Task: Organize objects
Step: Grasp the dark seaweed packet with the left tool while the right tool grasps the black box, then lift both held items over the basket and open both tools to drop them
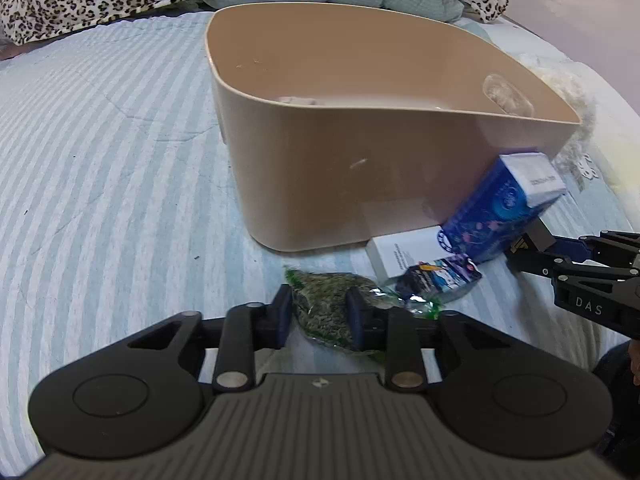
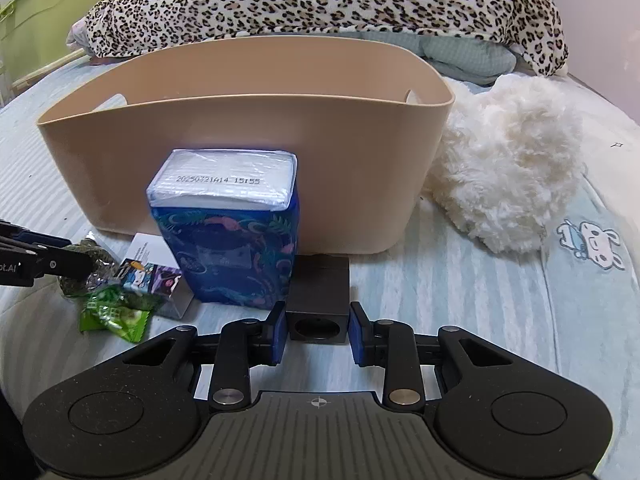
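A beige plastic bin (image 1: pixel 340 184) stands on the striped bed; it also shows in the right wrist view (image 2: pixel 360 152). My left gripper (image 1: pixel 319 318) has its fingers on both sides of a clear packet of green-brown seeds (image 1: pixel 328 308), pressing it. My right gripper (image 2: pixel 318 330) is open around a black cube with a round hole (image 2: pixel 318 304), a small gap on each side. A blue tissue pack (image 2: pixel 228 232) stands against the bin. A white card box (image 1: pixel 404 252), a small colourful box (image 2: pixel 154 280) and a green wrapper (image 2: pixel 116 312) lie beside it.
A white fluffy plush (image 2: pixel 508 176) lies right of the bin. A leopard-print blanket (image 2: pixel 320 0) is piled at the back. A green cabinet (image 2: pixel 44 16) stands at far left. The striped sheet (image 1: pixel 100 160) spreads left of the bin.
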Demonstrator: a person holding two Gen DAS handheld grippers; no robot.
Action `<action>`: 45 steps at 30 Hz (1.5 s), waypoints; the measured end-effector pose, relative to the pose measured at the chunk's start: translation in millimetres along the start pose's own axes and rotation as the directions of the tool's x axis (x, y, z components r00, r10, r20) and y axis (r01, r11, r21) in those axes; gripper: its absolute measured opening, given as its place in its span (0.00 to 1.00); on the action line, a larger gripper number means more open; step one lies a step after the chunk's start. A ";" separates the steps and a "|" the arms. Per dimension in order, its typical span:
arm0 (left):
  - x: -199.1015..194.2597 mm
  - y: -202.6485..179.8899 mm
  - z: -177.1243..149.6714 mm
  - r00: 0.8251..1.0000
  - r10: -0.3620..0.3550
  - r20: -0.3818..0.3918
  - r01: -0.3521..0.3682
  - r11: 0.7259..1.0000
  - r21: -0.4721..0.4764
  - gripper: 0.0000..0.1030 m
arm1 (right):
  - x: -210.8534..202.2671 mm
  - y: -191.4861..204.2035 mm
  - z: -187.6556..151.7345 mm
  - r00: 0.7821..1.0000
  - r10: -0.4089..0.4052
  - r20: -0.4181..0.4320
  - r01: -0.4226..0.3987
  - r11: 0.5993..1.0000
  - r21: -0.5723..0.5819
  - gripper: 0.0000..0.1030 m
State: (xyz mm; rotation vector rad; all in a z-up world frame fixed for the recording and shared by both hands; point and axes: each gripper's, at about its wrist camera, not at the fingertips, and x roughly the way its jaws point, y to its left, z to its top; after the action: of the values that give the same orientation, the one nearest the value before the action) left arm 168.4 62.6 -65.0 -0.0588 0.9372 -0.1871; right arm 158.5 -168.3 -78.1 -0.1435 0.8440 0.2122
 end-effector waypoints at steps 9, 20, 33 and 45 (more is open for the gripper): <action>-9.6 -0.8 -2.2 1.000 0.020 0.016 -0.019 1.000 -0.021 0.25 | -22.8 -0.1 -4.6 1.000 -0.002 0.027 0.001 1.000 0.012 0.28; -44.9 3.5 -7.6 0.992 0.071 0.101 -0.070 0.997 -0.022 0.25 | -59.6 -5.8 -2.9 0.995 -0.004 0.099 0.001 0.999 0.037 0.28; -106.3 -2.1 20.3 0.957 0.076 0.280 -0.075 0.997 -0.014 0.25 | -113.7 -11.3 27.3 0.961 -0.020 0.275 0.006 0.999 0.054 0.28; -96.0 -21.8 85.8 0.902 0.139 0.409 -0.139 0.990 -0.030 0.25 | -99.0 -5.2 76.7 0.928 -0.022 0.372 0.002 0.999 0.054 0.28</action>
State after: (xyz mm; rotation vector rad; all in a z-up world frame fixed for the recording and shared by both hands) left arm 179.2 56.4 64.9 -0.0292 0.5170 -0.0374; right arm 151.5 -170.1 47.0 -0.0555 0.4684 0.1980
